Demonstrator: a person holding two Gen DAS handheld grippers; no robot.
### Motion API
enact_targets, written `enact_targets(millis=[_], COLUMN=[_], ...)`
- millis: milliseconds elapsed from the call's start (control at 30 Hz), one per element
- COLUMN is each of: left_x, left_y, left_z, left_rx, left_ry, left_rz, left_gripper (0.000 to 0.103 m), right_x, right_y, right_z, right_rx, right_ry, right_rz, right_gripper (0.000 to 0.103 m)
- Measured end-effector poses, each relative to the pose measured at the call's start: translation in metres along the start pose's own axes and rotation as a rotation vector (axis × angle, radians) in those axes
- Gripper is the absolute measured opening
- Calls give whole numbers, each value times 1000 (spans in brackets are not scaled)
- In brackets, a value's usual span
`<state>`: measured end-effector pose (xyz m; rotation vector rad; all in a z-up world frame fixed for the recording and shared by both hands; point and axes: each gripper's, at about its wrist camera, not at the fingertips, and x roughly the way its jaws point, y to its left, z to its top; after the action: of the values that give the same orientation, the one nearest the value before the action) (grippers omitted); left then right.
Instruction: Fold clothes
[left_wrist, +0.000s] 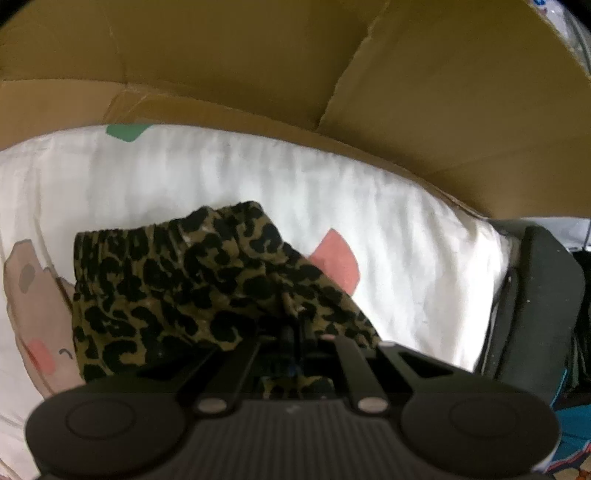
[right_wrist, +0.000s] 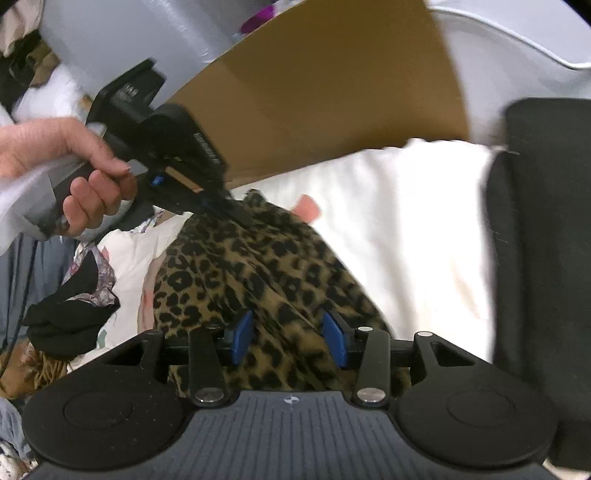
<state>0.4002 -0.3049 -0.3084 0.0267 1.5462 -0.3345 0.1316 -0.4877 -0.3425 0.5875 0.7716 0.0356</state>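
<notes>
Pinching leopard-print garment (left_wrist: 177, 280), left tongs (left_wrist: 291, 332) clenched, right tongs (right_wrist: 290, 334) released above it

brown cardboard (left_wrist: 443, 92) stands behind a white printed bedsheet (left_wrist: 258, 177), a dark cushion (right_wrist: 546, 240) alongside.

The right gripper (right_wrist: 291, 334) hangs with blue pads apart over the leopard-print garment (right_wrist: 236, 266), whose far edge at eleven o'clock the left gripper (right_wrist: 245, 218) pinches, near the cardboard (right_wrist: 332, 92).
</notes>
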Motion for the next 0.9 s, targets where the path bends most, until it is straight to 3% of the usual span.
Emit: enact_targets(millis=[433,633,700,833,900], left_x=[7,7,8,10,10], left_y=[-2,-4,-4,-5,-6], left_z=[7,9,9,9,9], left_rx=[-5,-5,-6,-10,-11], left_ry=[-14,-18,-19,-19,-21], left_rz=[-33,-33,-32,-31,-31], left_gripper=[2,2,2,2,2], right_x=[-44,-52,-55,-59,-64], right_y=[-40,-44,-45,-49,-52], right_z=[-37,-48,-52,-59,-61], right_rx=[77,120,130,154,195], right_ry=[41,59,68,72,51], right_rz=[-134,-131,-129,-130,-103], right_gripper=[49,47,43,6,3])
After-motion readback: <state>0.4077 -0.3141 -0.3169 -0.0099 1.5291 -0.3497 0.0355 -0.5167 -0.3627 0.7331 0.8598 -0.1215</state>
